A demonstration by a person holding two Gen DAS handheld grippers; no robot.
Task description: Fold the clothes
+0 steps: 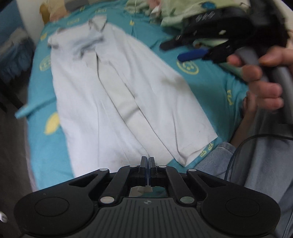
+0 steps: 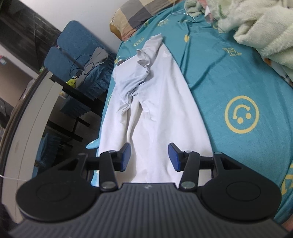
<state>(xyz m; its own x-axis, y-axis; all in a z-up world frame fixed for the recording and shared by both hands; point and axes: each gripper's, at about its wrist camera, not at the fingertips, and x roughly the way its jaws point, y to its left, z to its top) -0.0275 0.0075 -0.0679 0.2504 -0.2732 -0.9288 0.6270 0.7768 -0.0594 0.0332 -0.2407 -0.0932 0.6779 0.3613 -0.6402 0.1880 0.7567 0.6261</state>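
Note:
A white T-shirt (image 1: pixel 113 95) lies on the teal bedsheet (image 1: pixel 210 86), its two sides folded in so they meet along a middle seam, collar at the far end. My left gripper (image 1: pixel 147 161) is shut with nothing visibly between its pads, just above the shirt's near hem. The right gripper shows in the left wrist view (image 1: pixel 192 49) at the upper right, held in a hand above the bed, jaws apart. In the right wrist view the right gripper (image 2: pixel 149 157) is open over the near end of the shirt (image 2: pixel 157 102).
A pale green fleece blanket (image 2: pixel 256 27) is heaped at the far right of the bed. A checked pillow (image 2: pixel 135 12) lies at the head. A blue chair (image 2: pixel 77 55) with a cable stands left of the bed. The person's jeans-clad leg (image 1: pixel 256 164) is at right.

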